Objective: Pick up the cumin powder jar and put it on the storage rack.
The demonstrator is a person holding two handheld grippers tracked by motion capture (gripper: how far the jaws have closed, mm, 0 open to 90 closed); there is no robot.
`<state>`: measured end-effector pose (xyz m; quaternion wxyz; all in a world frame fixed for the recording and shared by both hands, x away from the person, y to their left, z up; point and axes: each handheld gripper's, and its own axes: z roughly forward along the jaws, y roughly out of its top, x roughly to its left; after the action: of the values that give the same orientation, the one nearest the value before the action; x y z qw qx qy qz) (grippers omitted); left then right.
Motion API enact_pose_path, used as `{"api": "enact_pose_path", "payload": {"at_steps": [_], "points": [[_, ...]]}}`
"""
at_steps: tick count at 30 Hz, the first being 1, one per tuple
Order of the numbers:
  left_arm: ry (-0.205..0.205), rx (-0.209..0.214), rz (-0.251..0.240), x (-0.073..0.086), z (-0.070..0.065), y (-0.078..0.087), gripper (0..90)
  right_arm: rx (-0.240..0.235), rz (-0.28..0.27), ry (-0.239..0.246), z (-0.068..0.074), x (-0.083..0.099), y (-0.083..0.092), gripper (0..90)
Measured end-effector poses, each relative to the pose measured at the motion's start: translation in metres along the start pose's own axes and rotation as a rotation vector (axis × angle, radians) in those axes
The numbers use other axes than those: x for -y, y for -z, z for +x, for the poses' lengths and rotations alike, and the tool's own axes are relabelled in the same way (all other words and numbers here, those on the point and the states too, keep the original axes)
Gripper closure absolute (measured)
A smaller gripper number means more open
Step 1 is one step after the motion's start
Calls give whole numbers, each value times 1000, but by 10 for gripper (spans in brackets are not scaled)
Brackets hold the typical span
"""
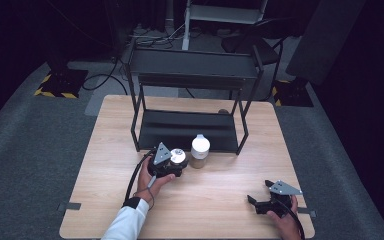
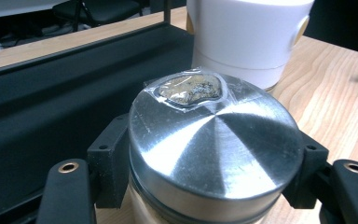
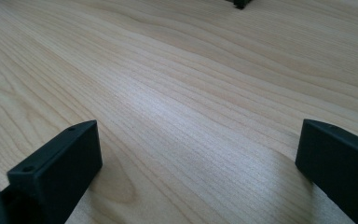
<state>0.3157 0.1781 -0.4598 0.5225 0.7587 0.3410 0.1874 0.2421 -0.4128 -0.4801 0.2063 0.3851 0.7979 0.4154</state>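
Left gripper view looks along my left tool (image 2: 214, 163), whose black jaws are clamped on the two sides of a jar with a brushed metal lid (image 2: 214, 149); a small taped patch sits on that lid. The jar stands on the table (image 1: 220, 200), just beside a white-capped jar (image 1: 200, 150) and in front of the black shelf rack (image 1: 190, 127). My right tool (image 1: 262, 192) rests near the table's right front edge, its jaws wide apart over bare wood.

High view overhead, facing forward-down; tool views low, close along the table (image 1: 230, 195), their shared ground.
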Motion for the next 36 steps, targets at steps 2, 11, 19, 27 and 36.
{"api": "enact_pose_path", "payload": {"at_steps": [2,11,19,27,36], "points": [[-3,-17,9,-4,-4,2,315,1,0,0,0,0,0,1],[26,-31,-34,-25,1,29,315,0,0,0,0,0,0,1],[17,-59,-45,-59,10,57,316,-1,0,0,0,0,0,1],[27,-59,-61,-95,17,70,316,-1,0,1,0,0,0,1],[-22,-58,-87,-152,18,78,316,-3,1,1,0,0,0,1]]}}
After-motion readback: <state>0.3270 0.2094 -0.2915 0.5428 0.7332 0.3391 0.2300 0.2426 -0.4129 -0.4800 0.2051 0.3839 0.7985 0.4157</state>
